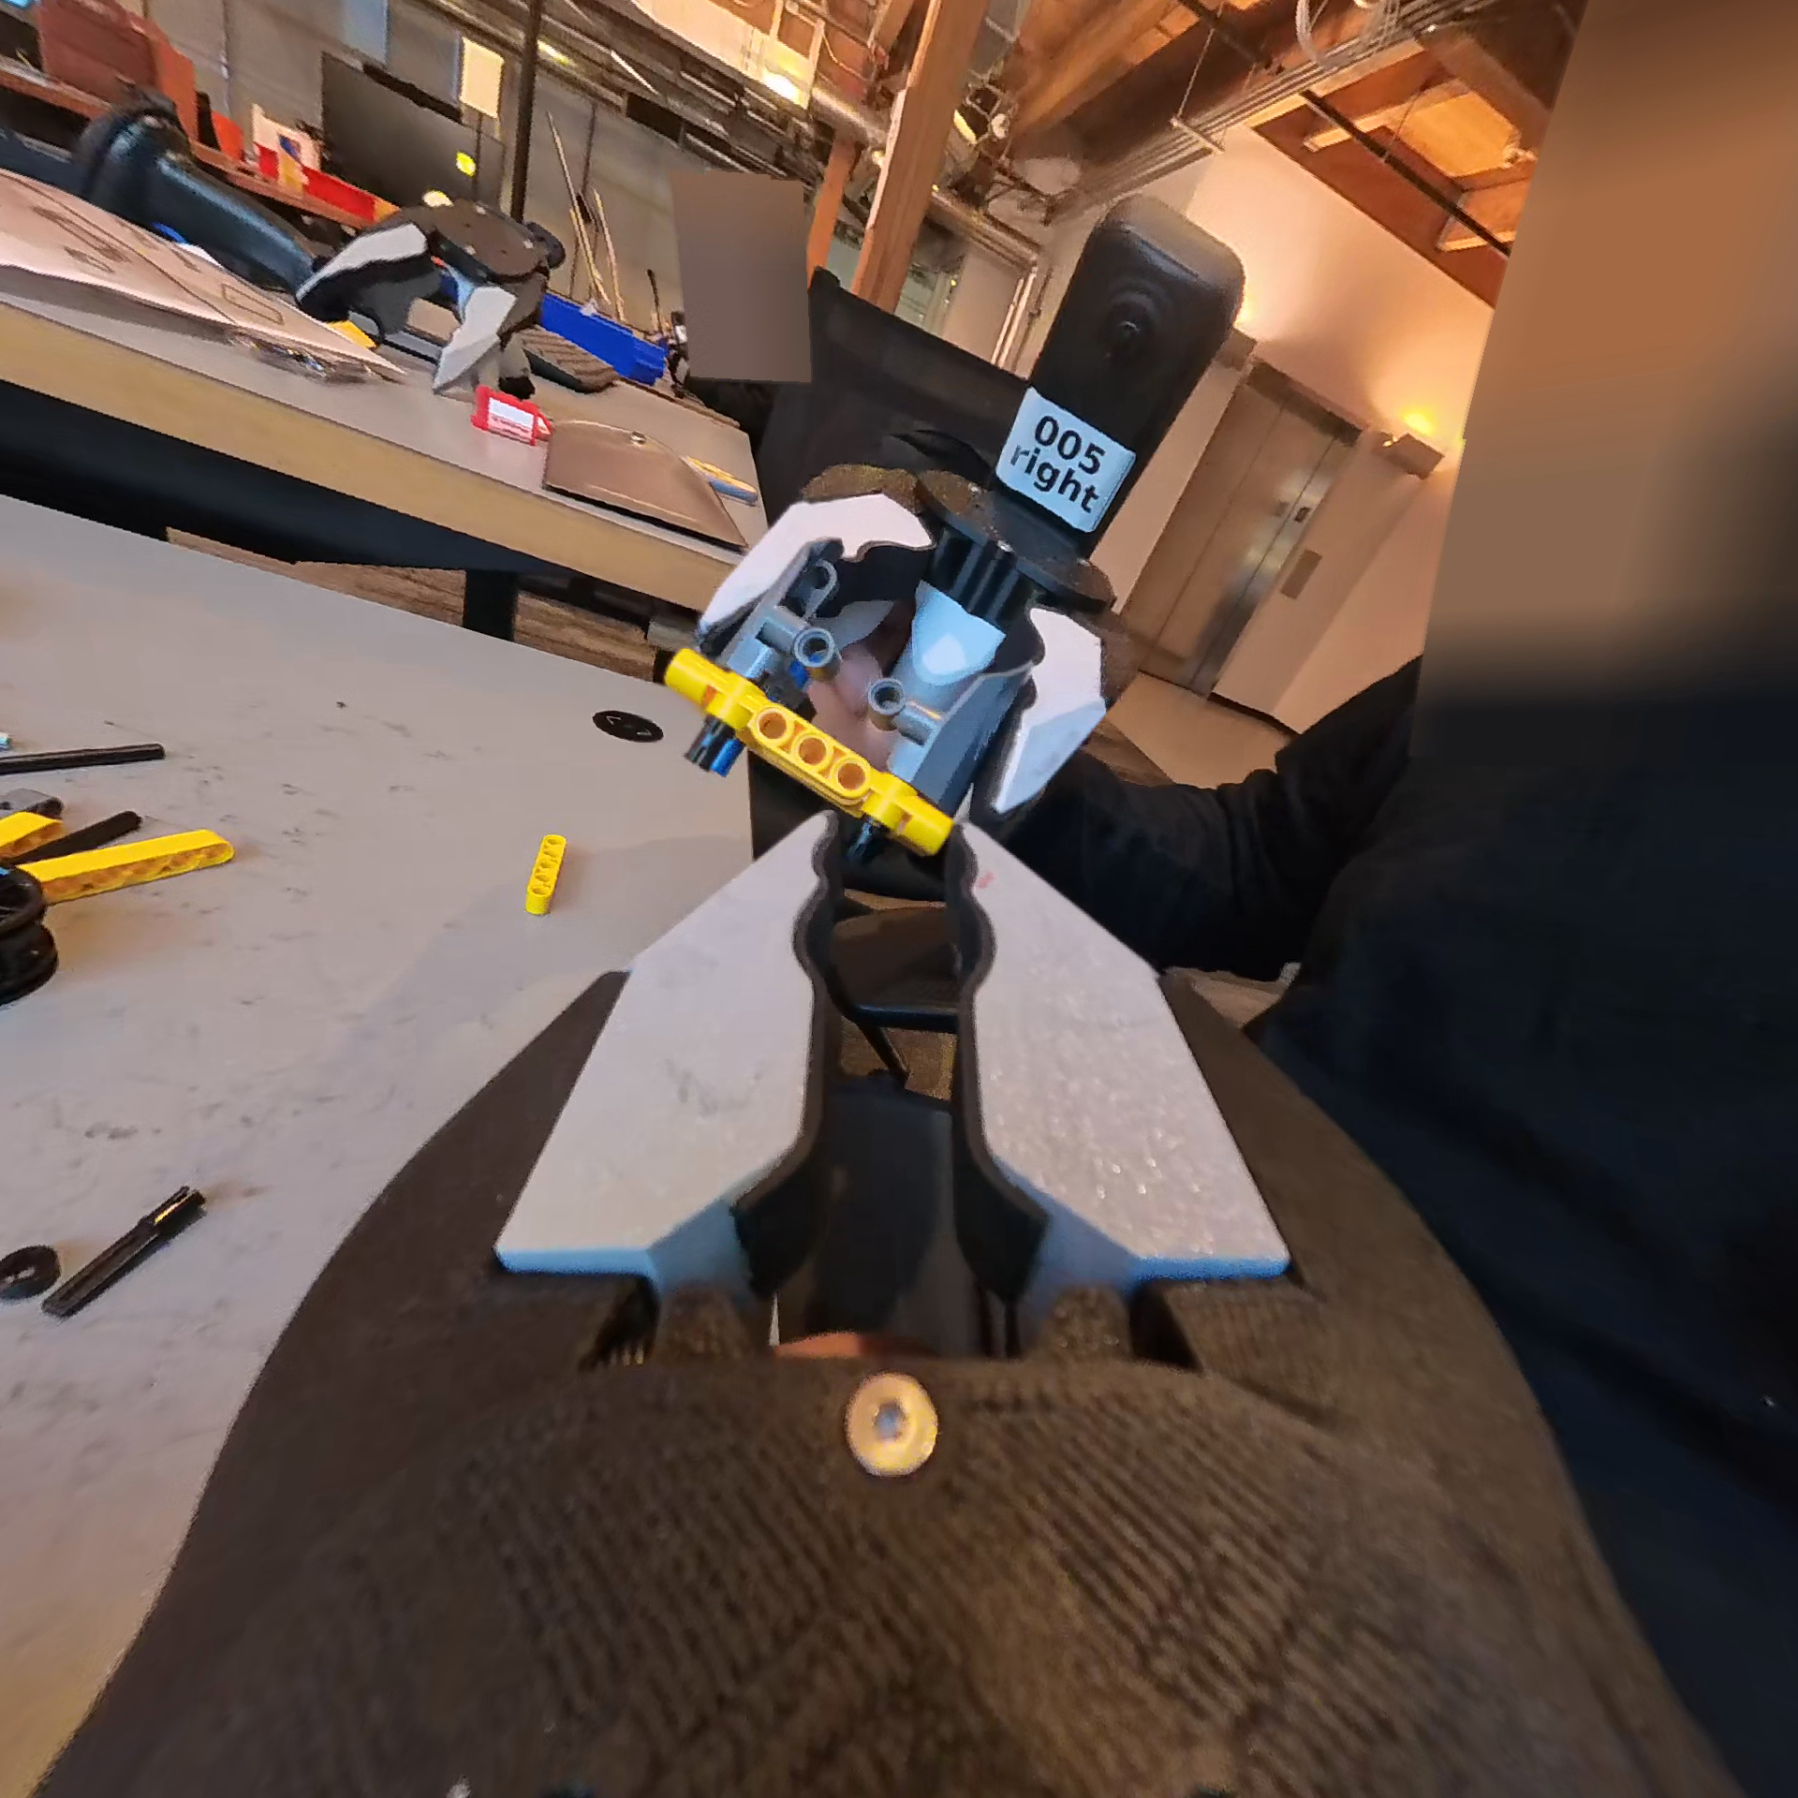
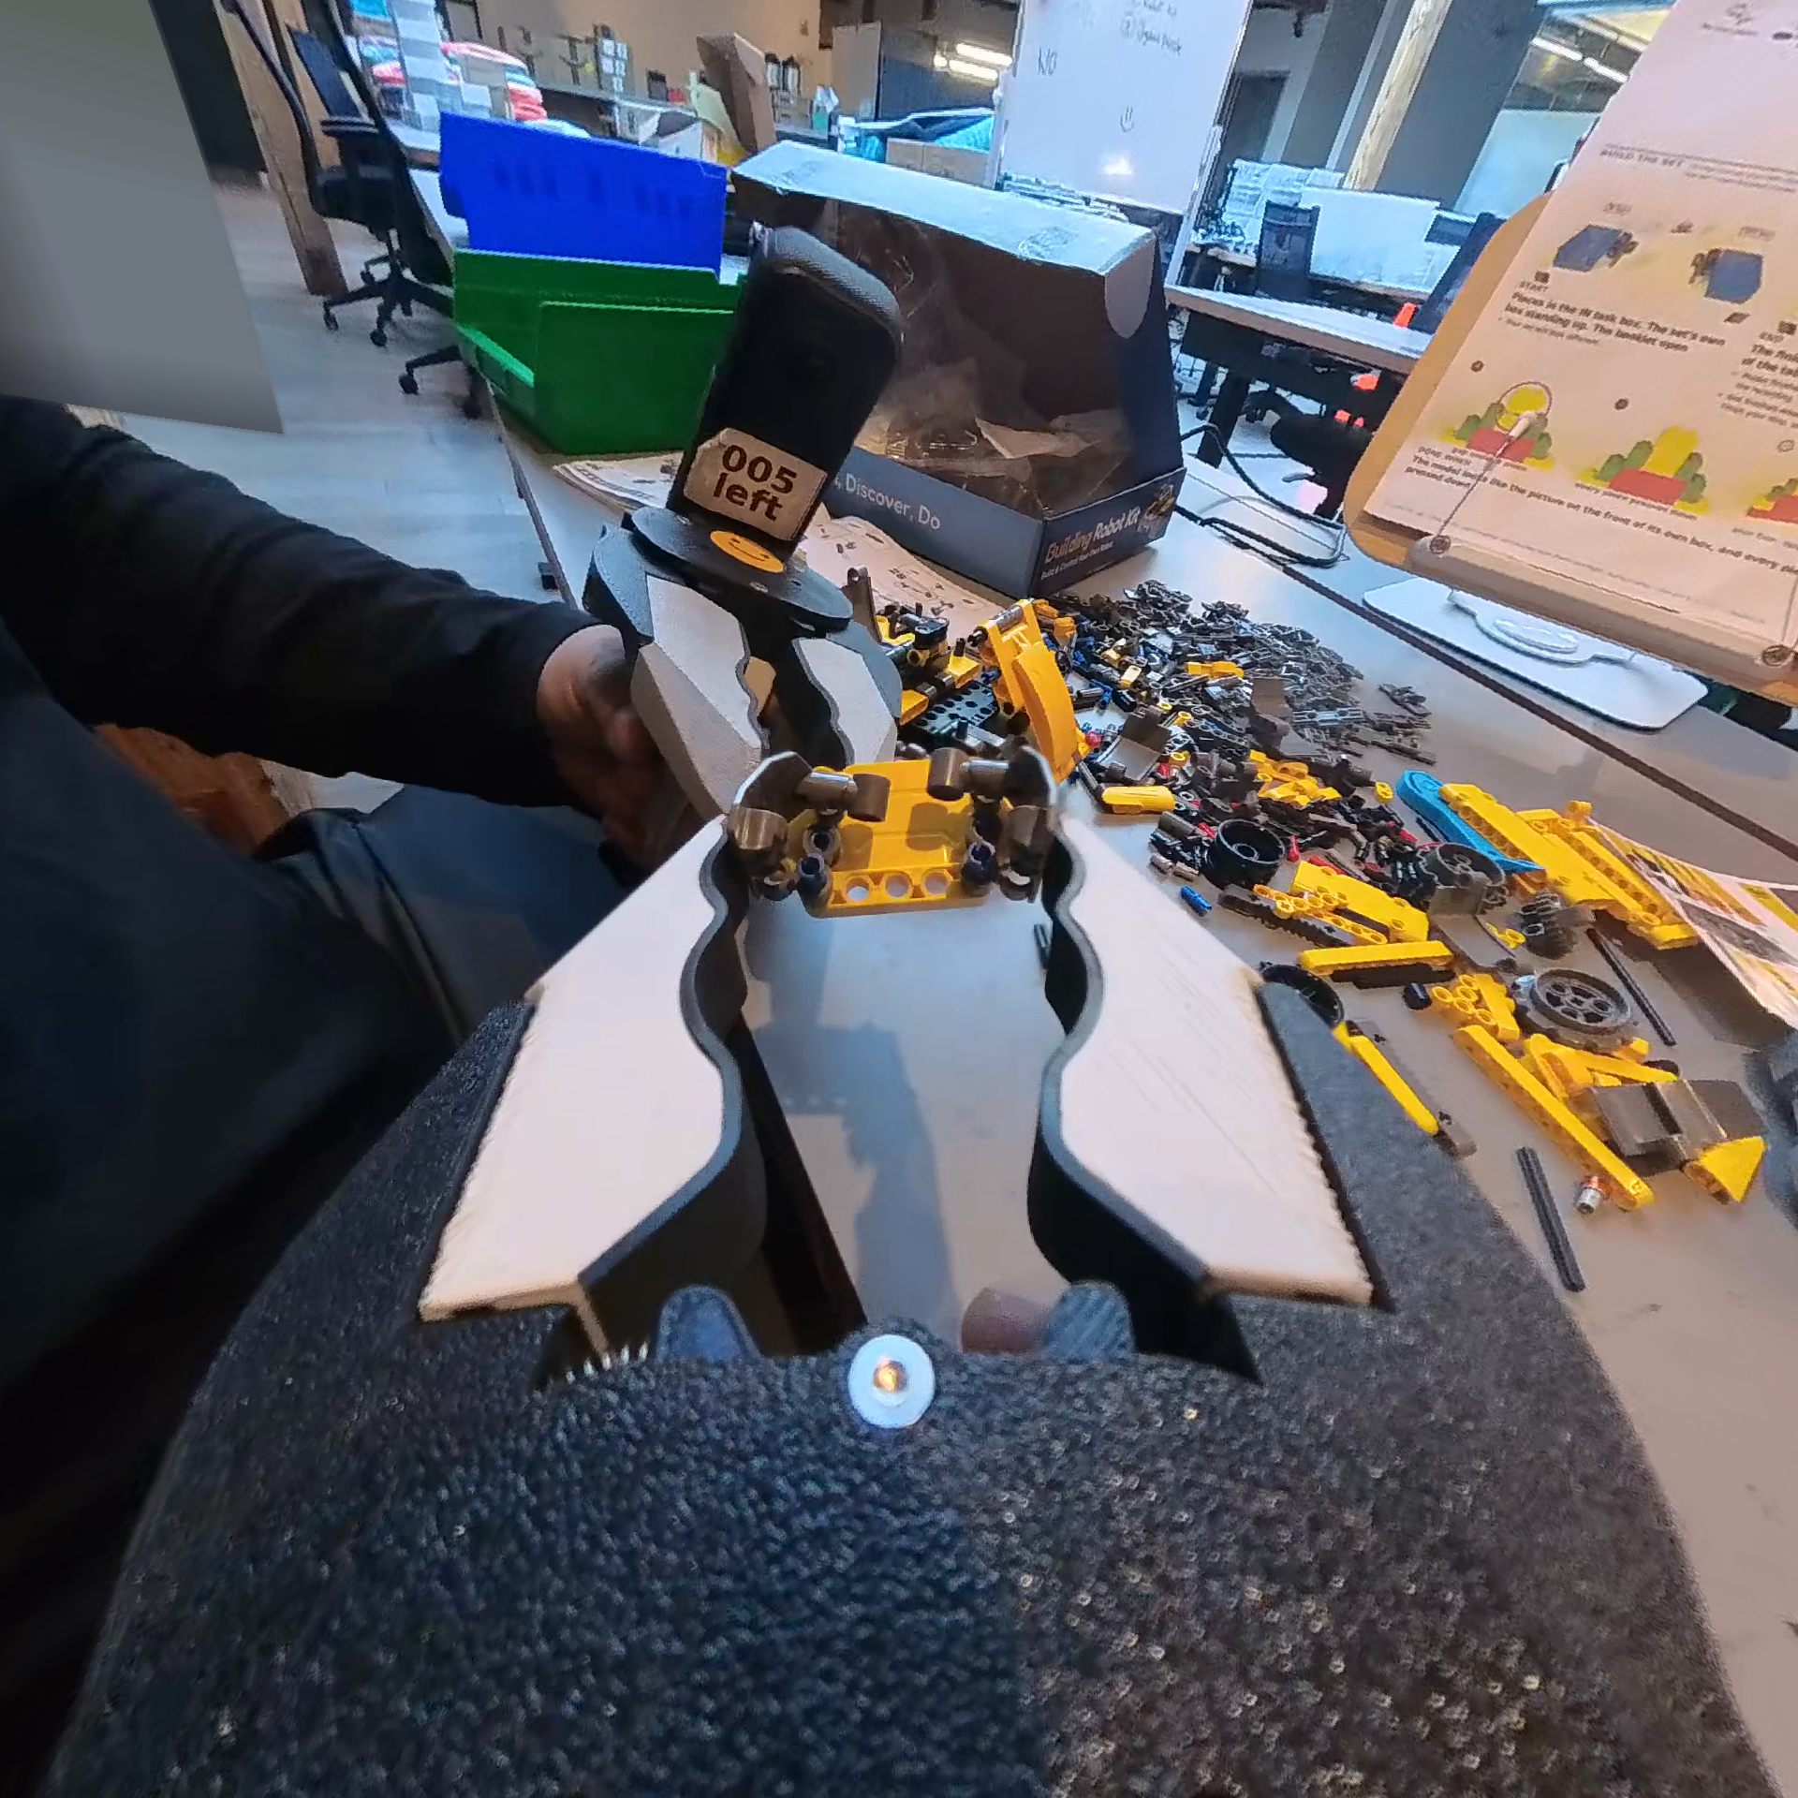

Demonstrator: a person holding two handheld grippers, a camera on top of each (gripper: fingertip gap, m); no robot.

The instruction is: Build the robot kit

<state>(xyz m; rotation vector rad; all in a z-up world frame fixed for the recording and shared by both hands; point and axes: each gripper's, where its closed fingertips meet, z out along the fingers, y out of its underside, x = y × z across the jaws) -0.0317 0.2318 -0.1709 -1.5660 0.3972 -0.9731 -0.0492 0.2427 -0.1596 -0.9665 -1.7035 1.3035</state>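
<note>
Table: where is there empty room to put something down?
Bare table lies between the right gripper's fingers, under its yellow-grey assembly. More beyond the small yellow beam. The parts pile is crowded.

Two hand-held grippers [image 1: 890, 827] [image 2: 890, 846], one yellow-and-grey brick assembly [image 2: 890, 827], one open box [image 2: 983, 389], two bins [image 2: 584, 292].

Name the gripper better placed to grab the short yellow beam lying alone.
Probably left: the right gripper is clamped on the yellow-grey assembly, while the beam lies on the left gripper's side.
</note>
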